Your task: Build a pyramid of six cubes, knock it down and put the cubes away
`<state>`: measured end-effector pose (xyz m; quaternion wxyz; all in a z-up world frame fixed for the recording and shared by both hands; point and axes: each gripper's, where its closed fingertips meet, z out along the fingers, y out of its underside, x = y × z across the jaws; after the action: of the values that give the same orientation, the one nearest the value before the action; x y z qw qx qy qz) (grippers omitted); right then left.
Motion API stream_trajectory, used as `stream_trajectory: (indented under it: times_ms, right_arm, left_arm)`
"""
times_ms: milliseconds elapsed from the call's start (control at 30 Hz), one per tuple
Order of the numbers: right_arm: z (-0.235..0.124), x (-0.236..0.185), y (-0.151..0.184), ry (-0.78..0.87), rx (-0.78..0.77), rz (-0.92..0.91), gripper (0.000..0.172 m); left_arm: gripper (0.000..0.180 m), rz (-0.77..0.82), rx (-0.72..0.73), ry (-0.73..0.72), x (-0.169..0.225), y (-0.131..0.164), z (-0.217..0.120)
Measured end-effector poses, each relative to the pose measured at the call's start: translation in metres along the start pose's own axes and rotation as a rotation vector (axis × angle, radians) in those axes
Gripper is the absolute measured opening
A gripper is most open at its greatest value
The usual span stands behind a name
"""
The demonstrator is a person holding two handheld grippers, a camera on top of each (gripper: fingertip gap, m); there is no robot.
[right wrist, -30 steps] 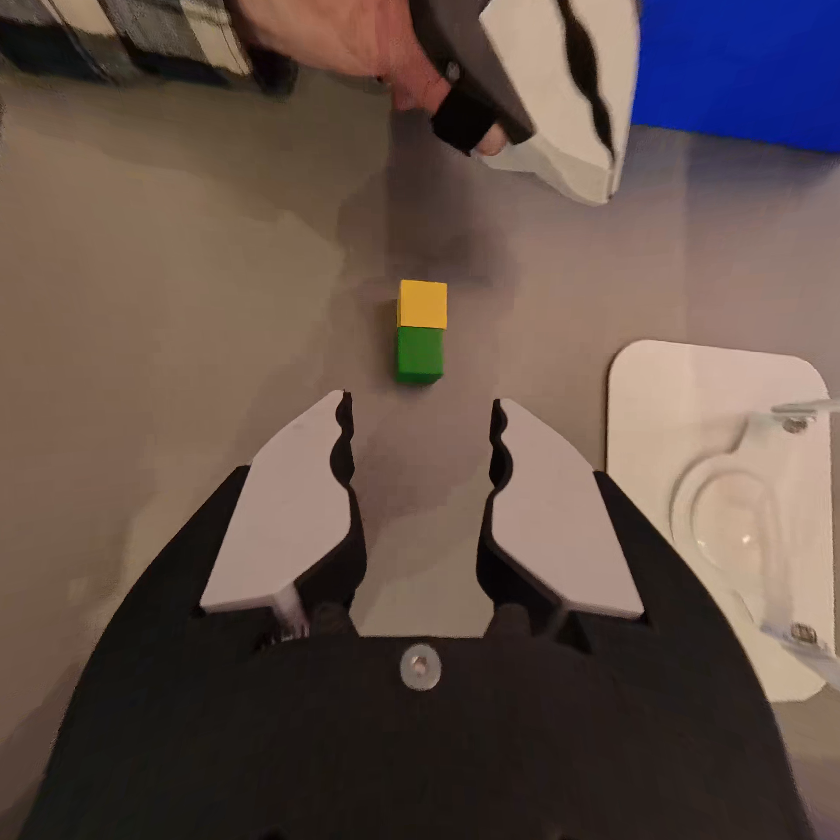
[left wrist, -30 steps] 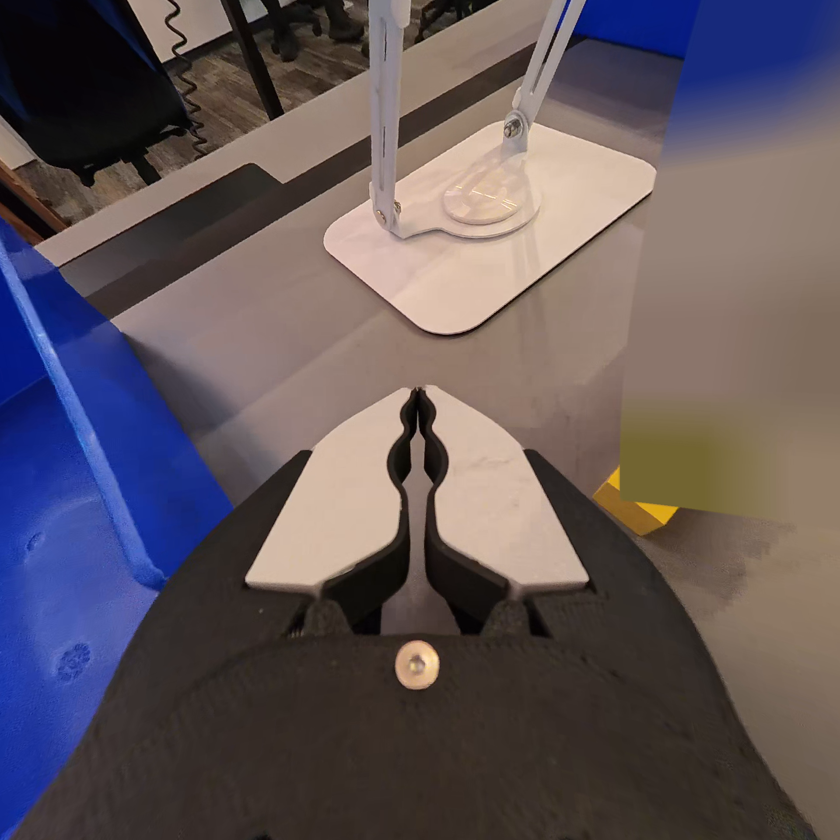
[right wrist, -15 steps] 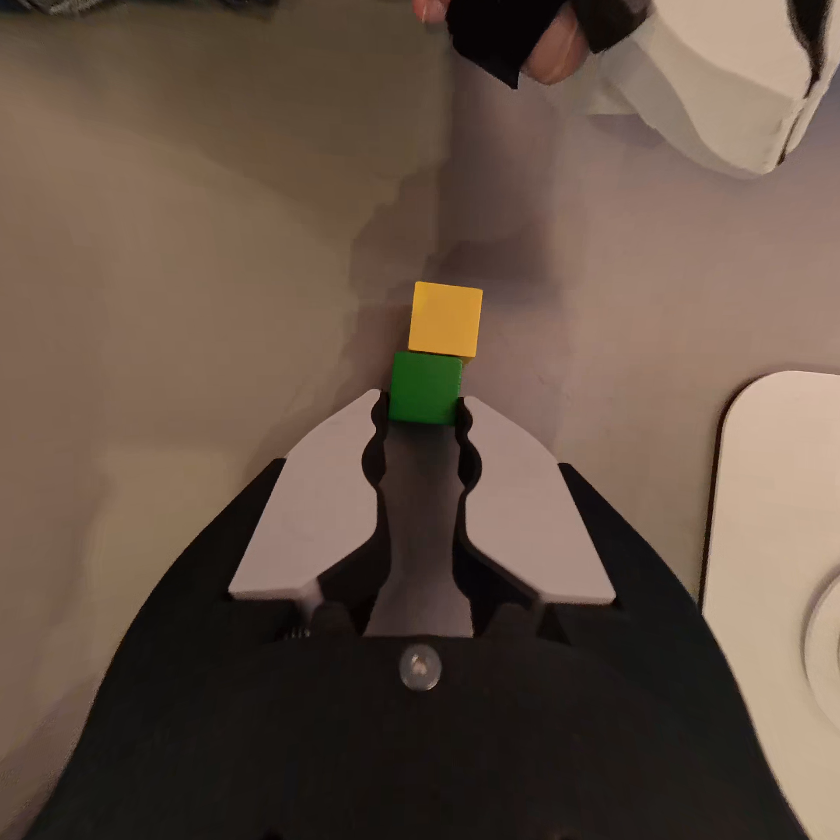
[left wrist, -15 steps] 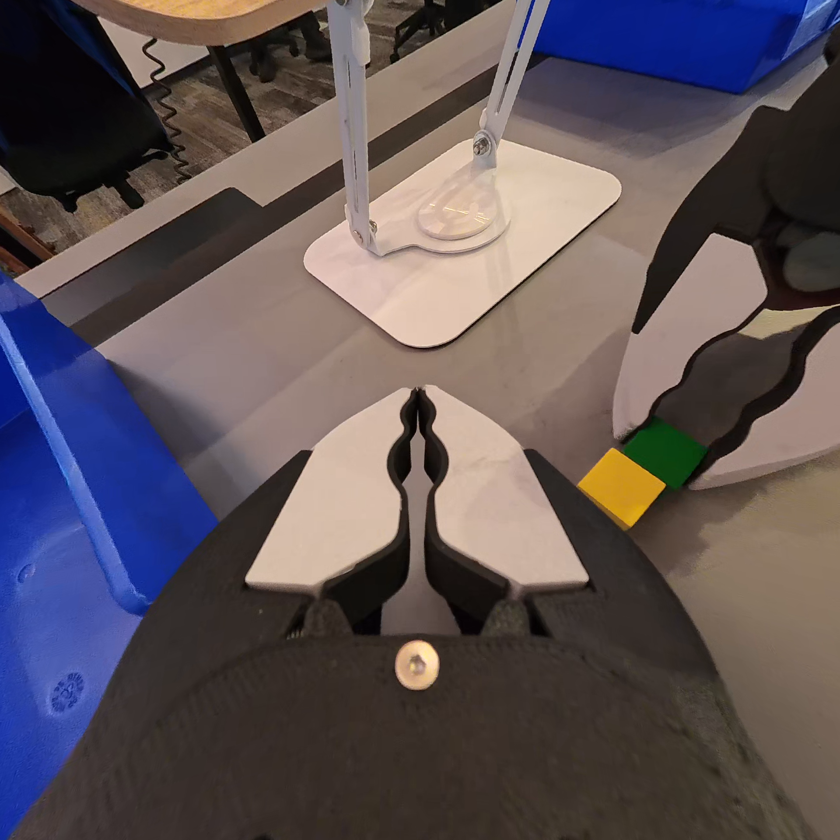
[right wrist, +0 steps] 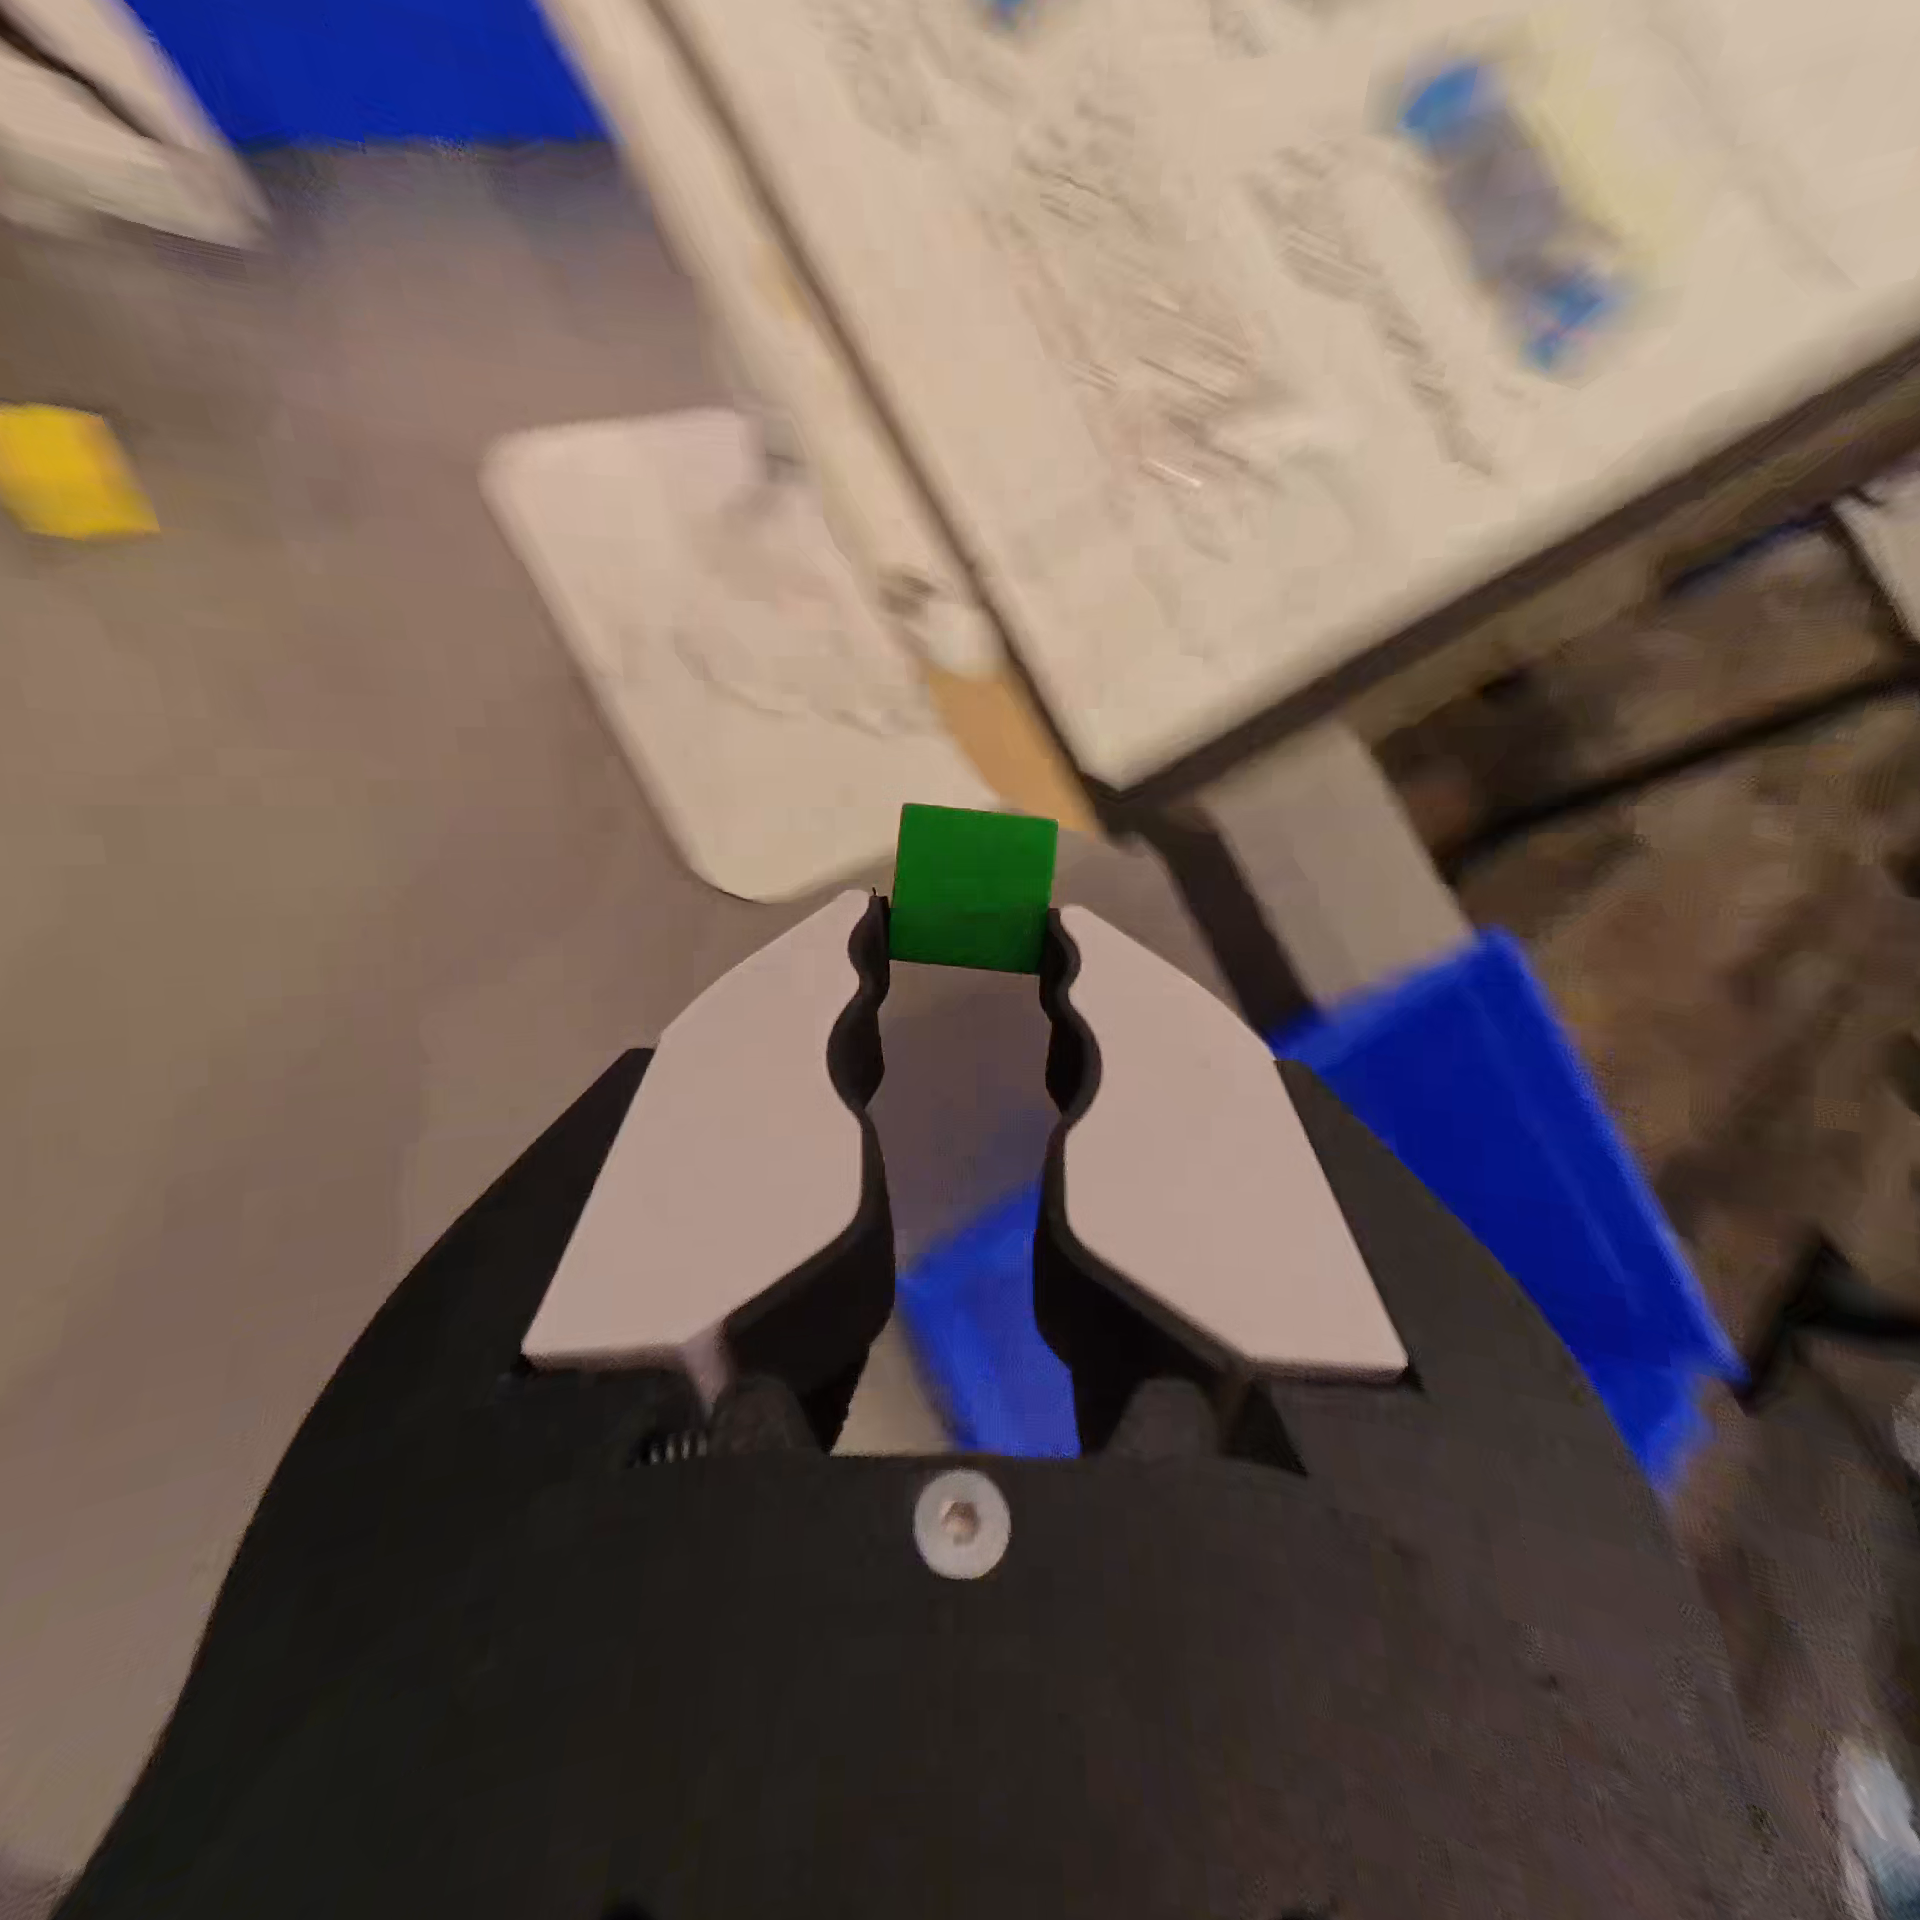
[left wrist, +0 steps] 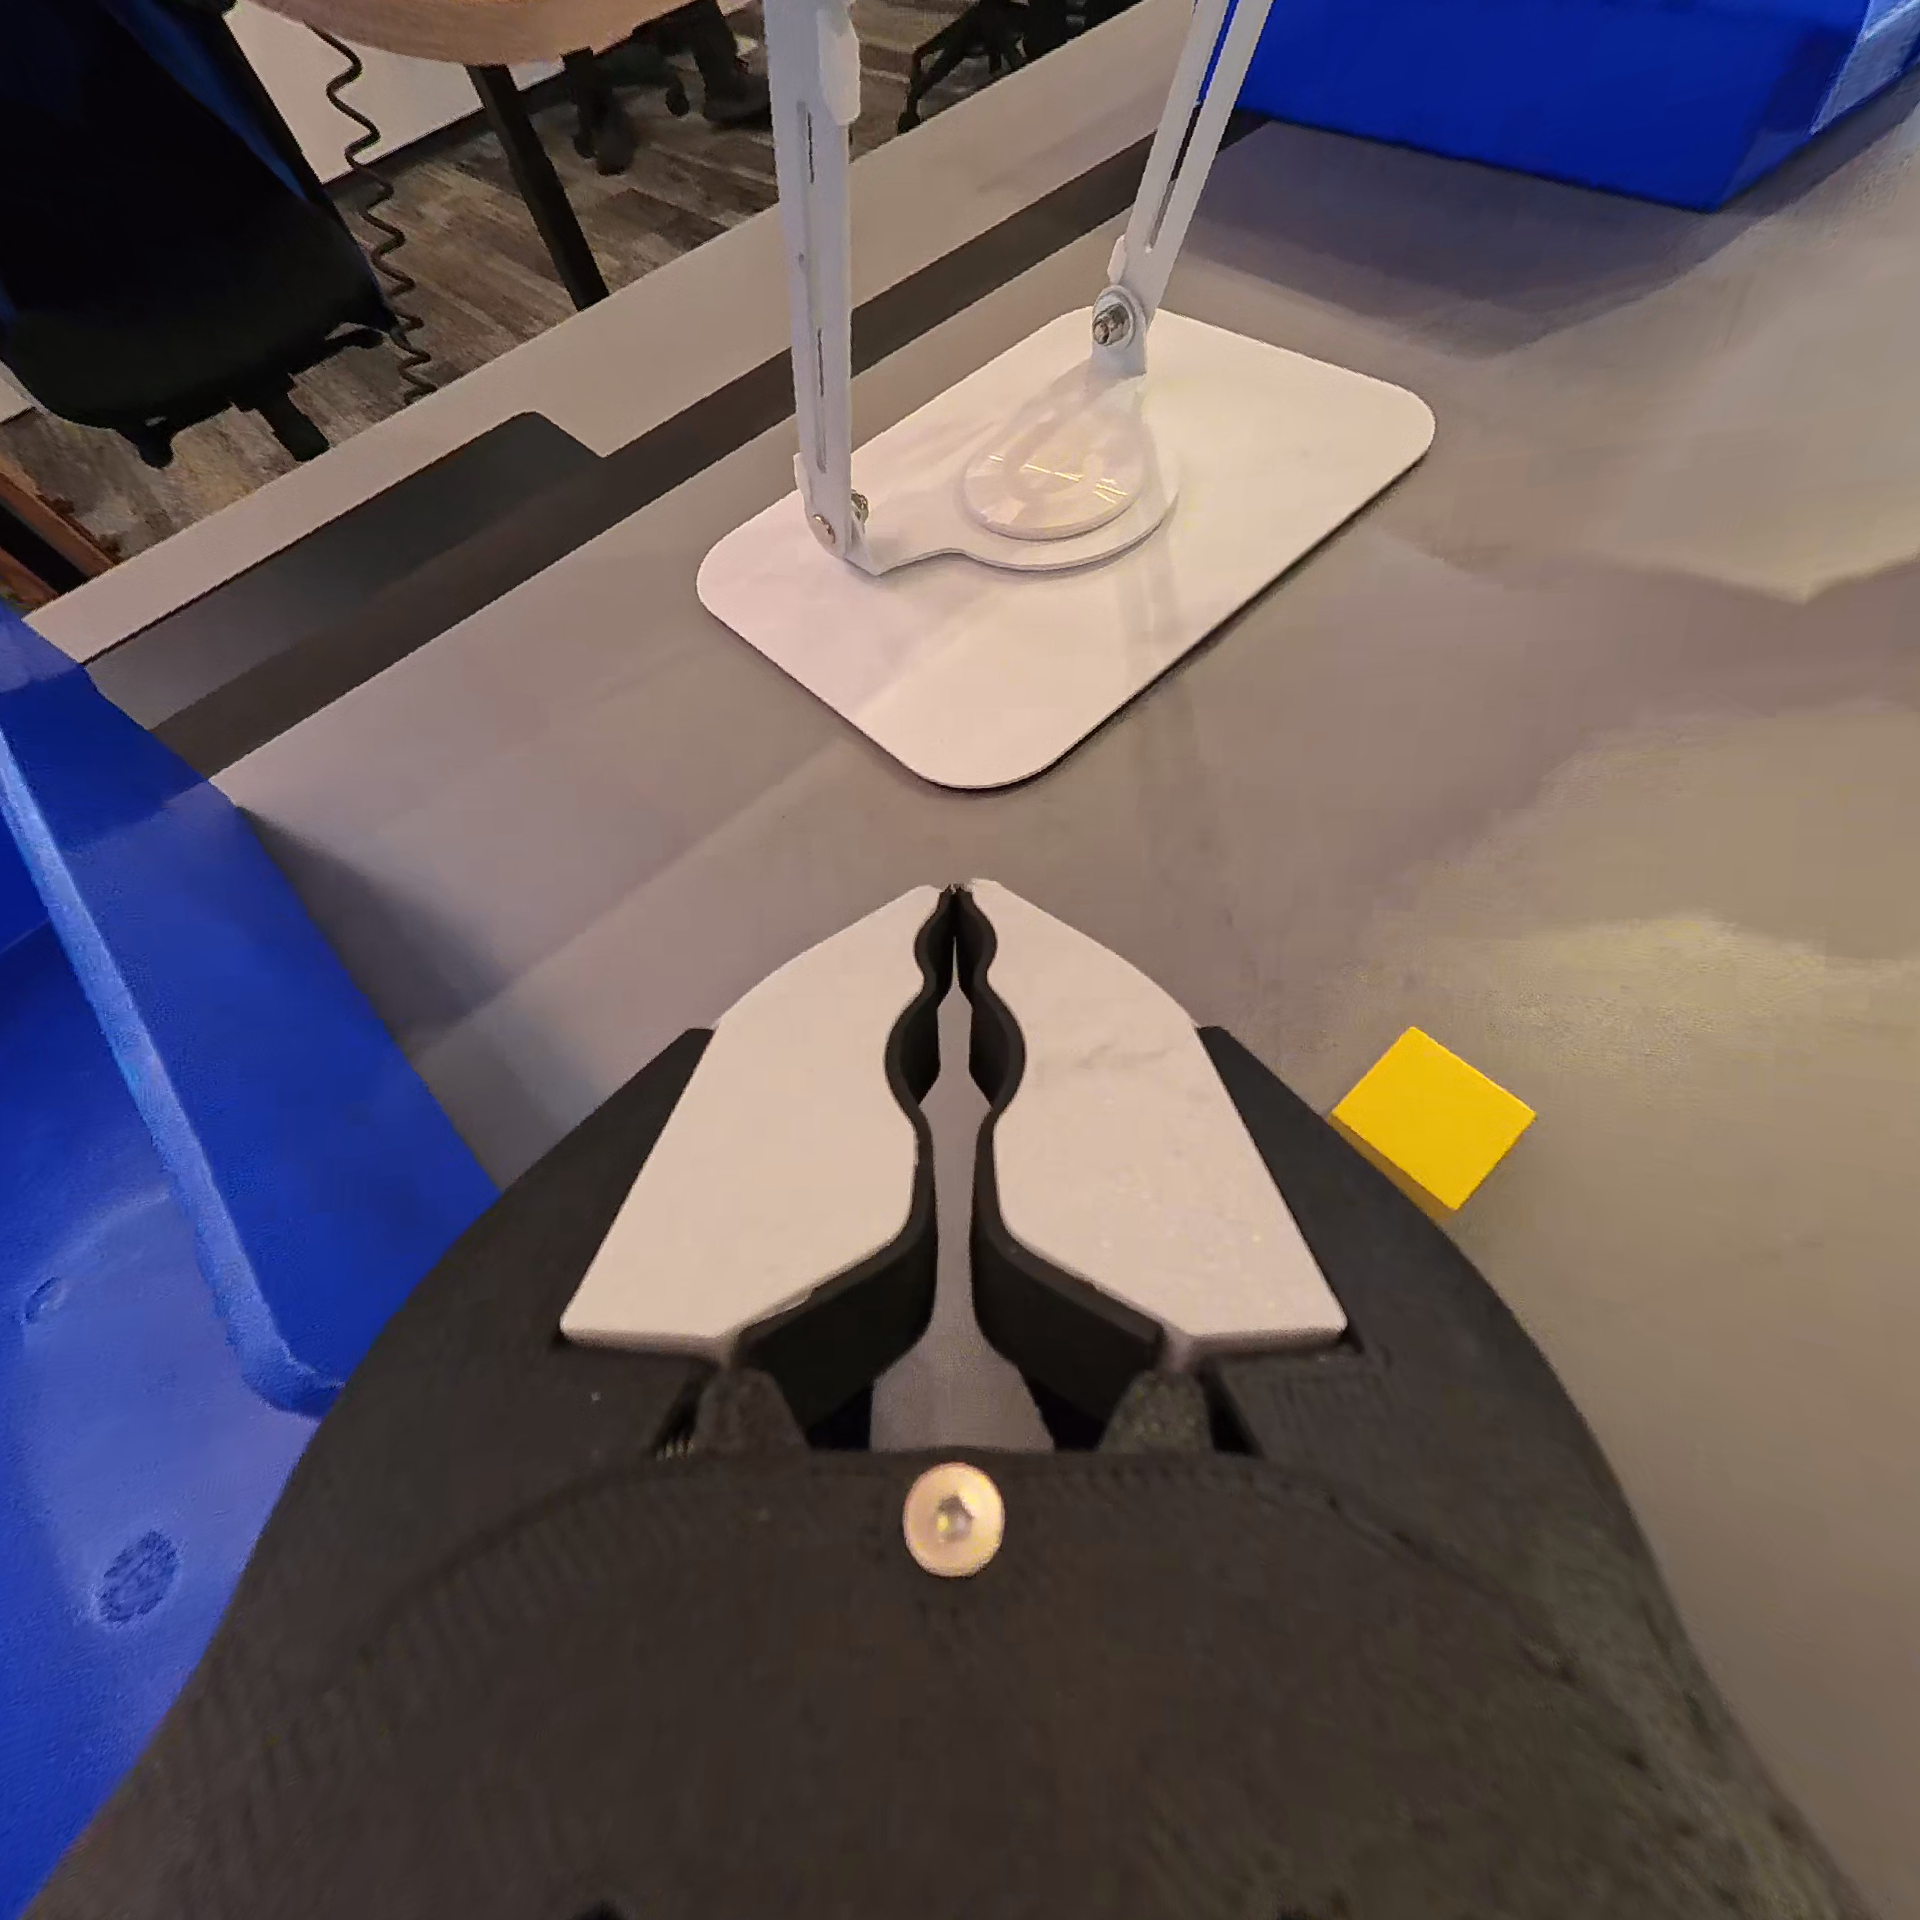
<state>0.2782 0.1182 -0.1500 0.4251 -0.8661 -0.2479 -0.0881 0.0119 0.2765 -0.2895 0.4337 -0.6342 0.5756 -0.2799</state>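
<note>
In the left wrist view, a blue bin point(left wrist: 156, 1091) stood at the left edge of the grey table point(left wrist: 1558, 831). The left gripper point(left wrist: 954, 891) hovered over the table just beside it, its white fingers point(left wrist: 790, 1143) pressed together at the tips with nothing between them. Ahead of it lay the white base plate point(left wrist: 1060, 644) of a stand, and to the right a yellow cube point(left wrist: 1434, 1117) rested alone on the table near the gripper's body.

In the blurred right wrist view, the yellow cube point(right wrist: 68, 473) sat at the far left. In the middle, the right gripper point(right wrist: 971, 930) pinched a green cube point(right wrist: 971, 883) between its fingertips, both pads pressing its sides, lifted clear of the table. To its right stood another blue bin point(right wrist: 1507, 1143).
</note>
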Motion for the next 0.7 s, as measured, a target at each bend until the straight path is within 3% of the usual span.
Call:
stream_trajectory:
  times_ms: [33,167,300,467,700]
  right_arm:
    - [-0.011,0.029,0.013,0.084,-0.023,0.023,0.028]
    - [-0.027,0.117,0.069,0.269,-0.078,0.191,0.028]
    - [-0.004,0.165,0.131,0.332,-0.19,0.329,0.029]
    - [0.035,0.185,0.194,0.326,-0.334,0.464,0.029]
    - [0.057,0.188,0.246,0.356,-0.583,0.427,0.029]
  left_arm:
    - [0.0,0.001,-0.003,0.0,0.0,0.001,0.001]
    - [0.0,-0.007,-0.009,-0.005,0.0,0.003,0.002]
    - [0.0,-0.015,-0.018,-0.02,-0.004,0.006,0.003]
    - [0.0,-0.031,-0.022,-0.027,-0.008,0.009,0.003]
    - [0.0,-0.02,-0.031,-0.021,-0.007,0.01,0.005]
